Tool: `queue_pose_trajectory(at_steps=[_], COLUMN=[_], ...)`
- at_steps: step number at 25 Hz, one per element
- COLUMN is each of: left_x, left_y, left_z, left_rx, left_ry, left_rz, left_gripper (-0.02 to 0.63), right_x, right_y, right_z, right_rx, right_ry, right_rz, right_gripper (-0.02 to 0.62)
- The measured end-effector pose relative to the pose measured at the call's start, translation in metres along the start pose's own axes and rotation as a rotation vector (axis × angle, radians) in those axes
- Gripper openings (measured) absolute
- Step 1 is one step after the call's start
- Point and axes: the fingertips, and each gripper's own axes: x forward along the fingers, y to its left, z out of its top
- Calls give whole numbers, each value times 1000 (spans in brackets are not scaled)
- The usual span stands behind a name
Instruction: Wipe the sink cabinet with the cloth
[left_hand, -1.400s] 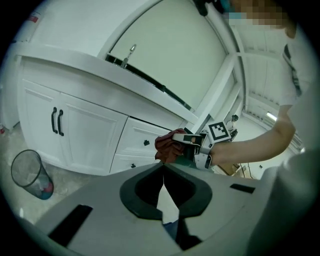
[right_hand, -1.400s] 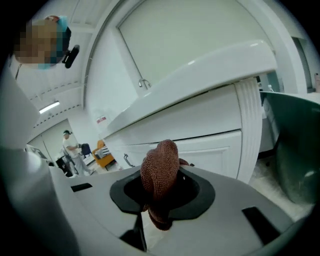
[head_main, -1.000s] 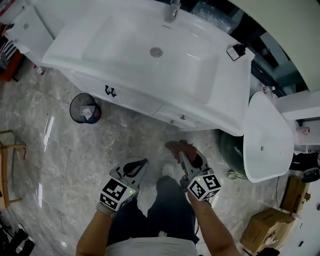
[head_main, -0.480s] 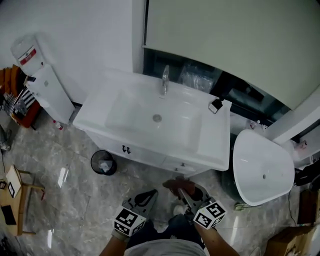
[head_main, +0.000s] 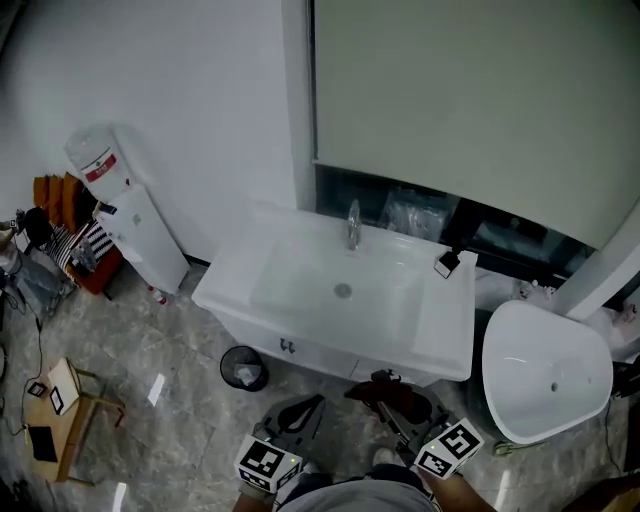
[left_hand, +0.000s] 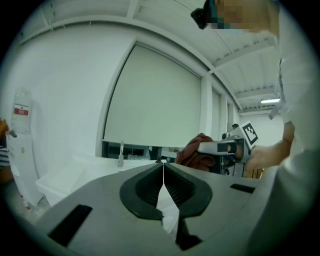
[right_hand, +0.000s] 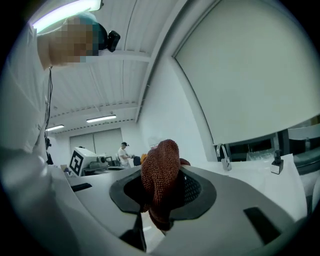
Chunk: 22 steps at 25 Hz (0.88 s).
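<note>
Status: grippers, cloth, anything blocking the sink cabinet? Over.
Left gripper shut, empty. Right gripper shut on brown-red cloth, short of sink cabinet. Waste bin on floor at cabinet front.

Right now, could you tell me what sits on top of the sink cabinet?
A faucet at the rear, a small dark object at the right rear corner; the sink cabinet's inside is hidden.

White wall, pale roller blind over wide window, grey marbled floor, white water dispenser at left, black waste bin, wooden stool, ceiling strip light.
</note>
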Motion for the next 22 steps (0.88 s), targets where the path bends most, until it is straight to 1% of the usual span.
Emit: queue_pose_trajectory(at_steps=[5,8,11,14,22], left_x=[0,3,3,4,0], left_y=[2,-3,-5,-4,6], left_z=[23,26,28,27,26], left_rx=[35,56,71,68,57], left_ry=[-36,-34,-24,-27,-28], left_rz=[46,56,59,68,107], left_gripper=[12,12,12,12,12], right_x=[3,6,9,14,28], right_y=[-4,-6,-7,-9,-5], right_z=[22,22,17,13,18], right_rx=[-21,-23,-18,-15,-2], right_ry=[-62,-65,-63,-54,-63], right_rz=[9,28,26,25,50], right_gripper=[98,98,98,97,97])
